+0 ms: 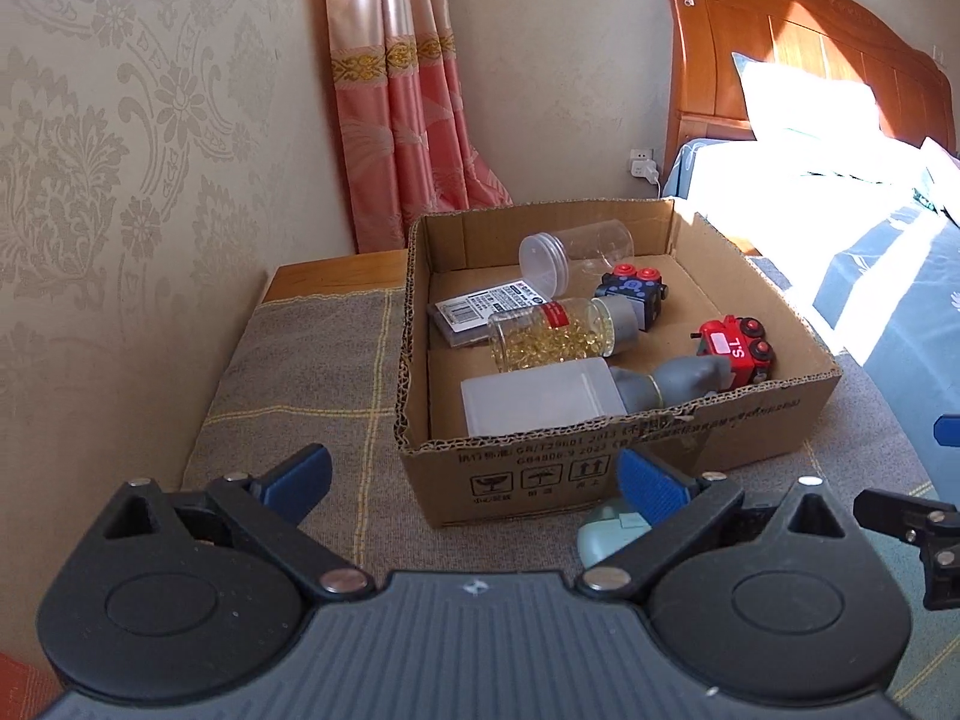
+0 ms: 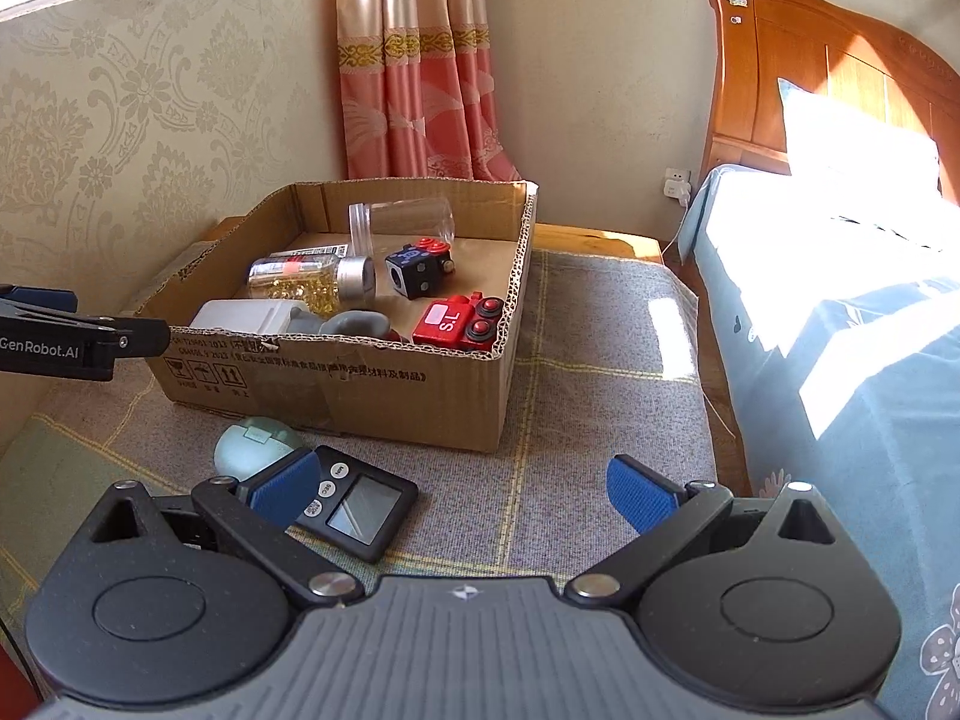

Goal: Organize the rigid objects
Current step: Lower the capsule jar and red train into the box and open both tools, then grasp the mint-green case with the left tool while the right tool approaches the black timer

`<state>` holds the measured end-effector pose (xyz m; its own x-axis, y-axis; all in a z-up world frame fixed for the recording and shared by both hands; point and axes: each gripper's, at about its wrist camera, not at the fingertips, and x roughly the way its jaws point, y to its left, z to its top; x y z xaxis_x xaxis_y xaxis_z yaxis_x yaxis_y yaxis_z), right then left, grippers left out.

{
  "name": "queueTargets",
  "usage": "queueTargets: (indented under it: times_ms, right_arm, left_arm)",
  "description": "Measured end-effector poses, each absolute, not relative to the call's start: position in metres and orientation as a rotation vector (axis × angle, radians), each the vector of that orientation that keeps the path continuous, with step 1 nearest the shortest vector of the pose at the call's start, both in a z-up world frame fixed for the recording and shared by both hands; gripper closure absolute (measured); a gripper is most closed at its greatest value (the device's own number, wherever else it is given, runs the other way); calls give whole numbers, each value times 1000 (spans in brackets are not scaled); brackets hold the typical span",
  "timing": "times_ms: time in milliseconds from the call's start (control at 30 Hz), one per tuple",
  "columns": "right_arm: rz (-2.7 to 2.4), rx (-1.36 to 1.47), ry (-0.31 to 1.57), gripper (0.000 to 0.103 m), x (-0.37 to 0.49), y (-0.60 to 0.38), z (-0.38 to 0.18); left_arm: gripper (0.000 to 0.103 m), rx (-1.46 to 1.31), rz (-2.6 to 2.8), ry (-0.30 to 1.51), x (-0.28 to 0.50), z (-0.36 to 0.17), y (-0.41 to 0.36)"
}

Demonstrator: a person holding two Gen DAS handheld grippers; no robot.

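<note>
An open cardboard box (image 1: 540,468) (image 2: 336,384) stands on a grey checked cloth. Inside lie a clear jar (image 1: 576,255), a bottle of yellow capsules (image 1: 558,333), a white plastic box (image 1: 534,399), a grey figure (image 1: 690,381), a red toy train car (image 1: 735,351) (image 2: 459,321), a dark blue toy car (image 1: 633,294) and a flat labelled pack (image 1: 486,312). In front of the box lie a pale green round case (image 2: 255,444) (image 1: 612,531) and a black digital timer (image 2: 354,507). My left gripper (image 1: 474,480) is open and empty before the box. My right gripper (image 2: 462,489) is open and empty, its left finger above the timer.
A bed with a wooden headboard (image 2: 840,90) and blue sheet stands to the right. A pink curtain (image 1: 408,108) and patterned wall are behind. The cloth (image 2: 600,372) covers a low wooden cabinet. The left gripper's body (image 2: 66,342) shows in the right wrist view.
</note>
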<state>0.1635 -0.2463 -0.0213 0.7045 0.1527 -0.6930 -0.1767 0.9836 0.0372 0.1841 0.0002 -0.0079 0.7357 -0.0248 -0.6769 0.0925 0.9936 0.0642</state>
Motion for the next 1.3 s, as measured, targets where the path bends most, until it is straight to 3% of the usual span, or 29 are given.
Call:
queueTargets:
  times_ms: [467,667,1300]
  right_arm:
    - [216,-48,924,0,180,-187,-87]
    - [151,-94,875,0,186,-165,-96]
    - [39,-38,837,0,188,-222,-98]
  left_arm:
    - [1,68,-45,764,166,-30,22]
    - [1,93,-51,801,168,-40,23]
    - [1,112,-165,861,190,-60,-19]
